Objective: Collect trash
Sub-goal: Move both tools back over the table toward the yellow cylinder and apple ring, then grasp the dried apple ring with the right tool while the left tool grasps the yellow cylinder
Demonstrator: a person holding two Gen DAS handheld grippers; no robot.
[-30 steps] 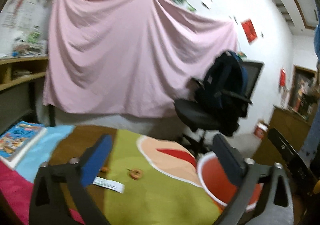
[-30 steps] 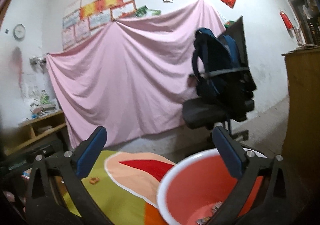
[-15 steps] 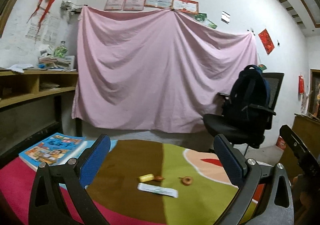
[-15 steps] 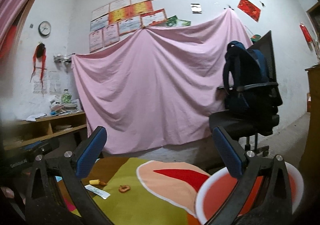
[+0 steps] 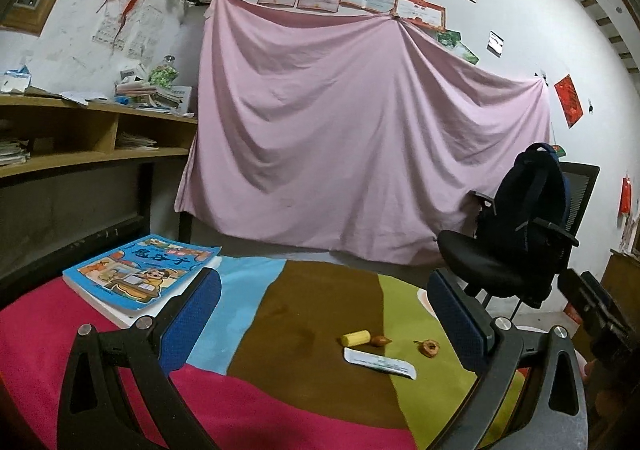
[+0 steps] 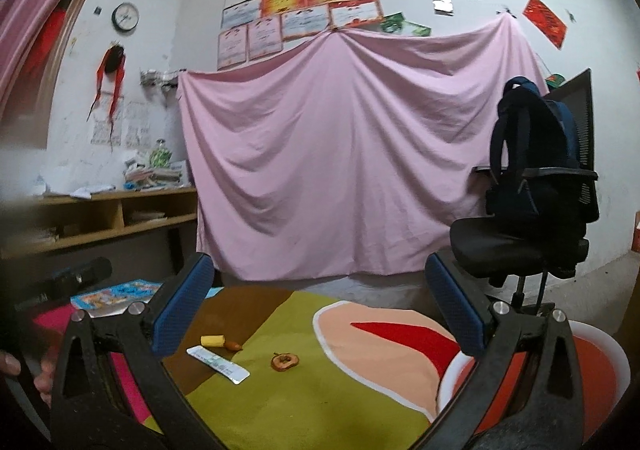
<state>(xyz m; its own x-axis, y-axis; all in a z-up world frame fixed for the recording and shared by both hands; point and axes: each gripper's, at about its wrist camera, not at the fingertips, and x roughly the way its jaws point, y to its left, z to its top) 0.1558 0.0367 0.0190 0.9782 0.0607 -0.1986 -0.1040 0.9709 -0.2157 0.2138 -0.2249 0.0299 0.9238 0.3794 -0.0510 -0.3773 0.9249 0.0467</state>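
Two tools in view, one per camera: left tool (image 5: 320, 314) and right tool (image 6: 316, 310), each with two blue-padded fingers spread wide, nothing between them, both held above the surface (image 5: 312, 390) and clear of the items. Covered by a multicoloured cloth in pink, light blue, brown, olive-green and peach patches. Four small pieces of trash, grouped near the brown-green boundary: one short yellow cylinder (image 5: 355, 337) (image 6: 212, 340), touching or just beside one small brown pointed scrap (image 5: 381, 340) (image 6: 233, 346); one flat white paper wrapper strip (image 5: 379, 362) (image 6: 218, 363) just in front of these; one round brown dried-fruit-like slice (image 5: 429, 347) (image 6: 285, 361) set slightly apart on the green patch. Exact nature of the brown scrap and the slice too small to determine. One orange-red round bin with a white rim (image 6: 592, 366) at the surface edge on the right, largely hidden behind the right tool's frame; contents not visible. One blue illustrated children's book (image 5: 140, 276) on the far left of the surface, near corner covered by the left tool's finger. One black office chair (image 5: 504, 266) carrying one dark blue backpack (image 5: 532, 194), beyond the surface. One pink sheet (image 5: 360, 138) hung across the back wall.
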